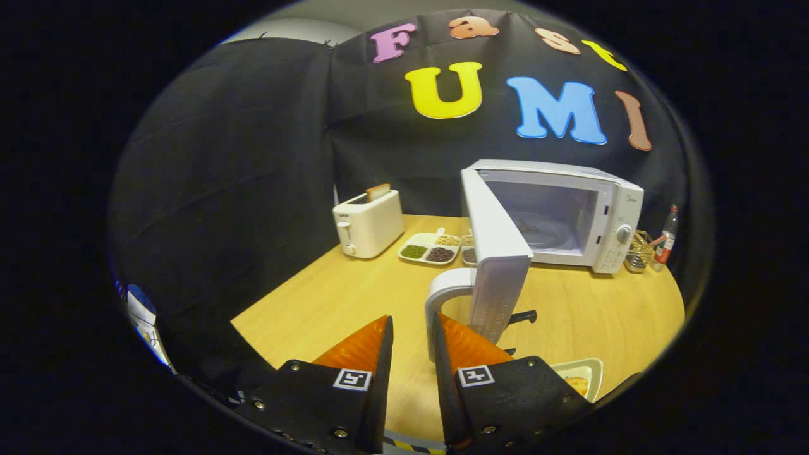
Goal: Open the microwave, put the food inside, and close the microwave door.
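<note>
— Where is the claw [412,335] right now?

— Low over the near part of the wooden table [588,316], fingers apart with a narrow gap between them and nothing held. It is released.

— And the microwave [569,215]?

— It stands at the far side of the table against the booth's black wall. Its door [496,253] is swung wide open toward the claw, so the pale cavity shows, with the glass turntable on its floor. The control panel with a round knob sits on its right side.

— How close is the door to the fingers?

— The door's curved white handle [442,297] is just ahead of the right finger [464,344]. I cannot tell whether they touch; the finger's tip overlaps the handle's lower end.

— Where is the food?

— In a small pale dish [584,373] on the table, just beside the right finger's base, near the table's front edge. Something golden lies in it, partly hidden by the claw's body.

— Anything else on the table?

— A white toaster [368,224] with a slice of bread sticking up, left of the microwave. Between them lies a divided tray [430,248] of grains and beans. Right of the microwave stand a small wire basket [638,251] and a bottle [667,237] with a red label.
</note>
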